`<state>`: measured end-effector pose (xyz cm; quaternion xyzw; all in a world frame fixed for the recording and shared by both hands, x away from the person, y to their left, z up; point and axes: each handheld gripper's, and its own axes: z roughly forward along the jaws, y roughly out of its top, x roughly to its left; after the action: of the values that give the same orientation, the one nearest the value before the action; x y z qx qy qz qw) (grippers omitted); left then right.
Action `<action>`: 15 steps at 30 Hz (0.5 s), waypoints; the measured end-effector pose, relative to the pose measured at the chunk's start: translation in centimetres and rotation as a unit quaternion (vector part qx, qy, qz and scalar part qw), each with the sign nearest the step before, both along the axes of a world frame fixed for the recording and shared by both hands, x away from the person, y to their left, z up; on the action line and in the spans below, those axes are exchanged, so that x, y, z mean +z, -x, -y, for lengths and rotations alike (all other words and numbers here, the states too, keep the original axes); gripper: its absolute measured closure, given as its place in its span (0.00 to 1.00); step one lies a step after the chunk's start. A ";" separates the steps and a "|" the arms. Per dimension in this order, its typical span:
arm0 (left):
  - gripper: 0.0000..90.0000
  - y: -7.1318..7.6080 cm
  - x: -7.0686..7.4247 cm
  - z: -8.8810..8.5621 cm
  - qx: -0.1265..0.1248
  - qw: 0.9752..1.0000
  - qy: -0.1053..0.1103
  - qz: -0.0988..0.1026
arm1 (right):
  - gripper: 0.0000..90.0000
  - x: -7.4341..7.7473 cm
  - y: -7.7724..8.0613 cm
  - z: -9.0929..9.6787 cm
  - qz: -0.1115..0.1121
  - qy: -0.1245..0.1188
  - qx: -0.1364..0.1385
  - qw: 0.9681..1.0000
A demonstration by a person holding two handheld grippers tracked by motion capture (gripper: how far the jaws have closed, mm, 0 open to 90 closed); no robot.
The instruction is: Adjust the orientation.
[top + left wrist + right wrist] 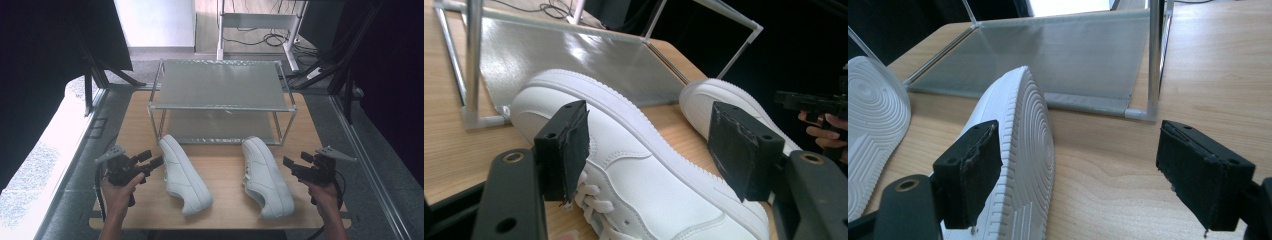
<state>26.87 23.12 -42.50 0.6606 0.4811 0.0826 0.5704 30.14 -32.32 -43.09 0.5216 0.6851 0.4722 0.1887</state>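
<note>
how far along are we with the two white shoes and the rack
Done: nothing yet; both shelves of the rack show no shoes. Both shoes lie on their sides on the table in front of it. In hand: the left claw is open beside the left shoe, and the right claw is open beside the right shoe; neither grips. Left, presumably: gripping, lifting and shelving both.

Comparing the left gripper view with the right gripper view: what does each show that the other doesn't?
Left gripper view: the near shoe's white upper and laces, plus the other hand with its gripper. Right gripper view: ribbed soles of the near shoe and far shoe. Both: open black jaws, the metal rack and wooden table.
</note>
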 end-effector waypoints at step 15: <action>0.58 0.1 0.0 1.1 -0.031 1.000 -0.004 0.004 | 0.26 0.0 -0.2 -0.6 -0.003 0.025 0.002 1.000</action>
<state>26.74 22.05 -42.47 0.6771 0.4579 0.0700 0.5719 30.34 -31.76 -43.14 0.5165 0.6985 0.4536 0.1990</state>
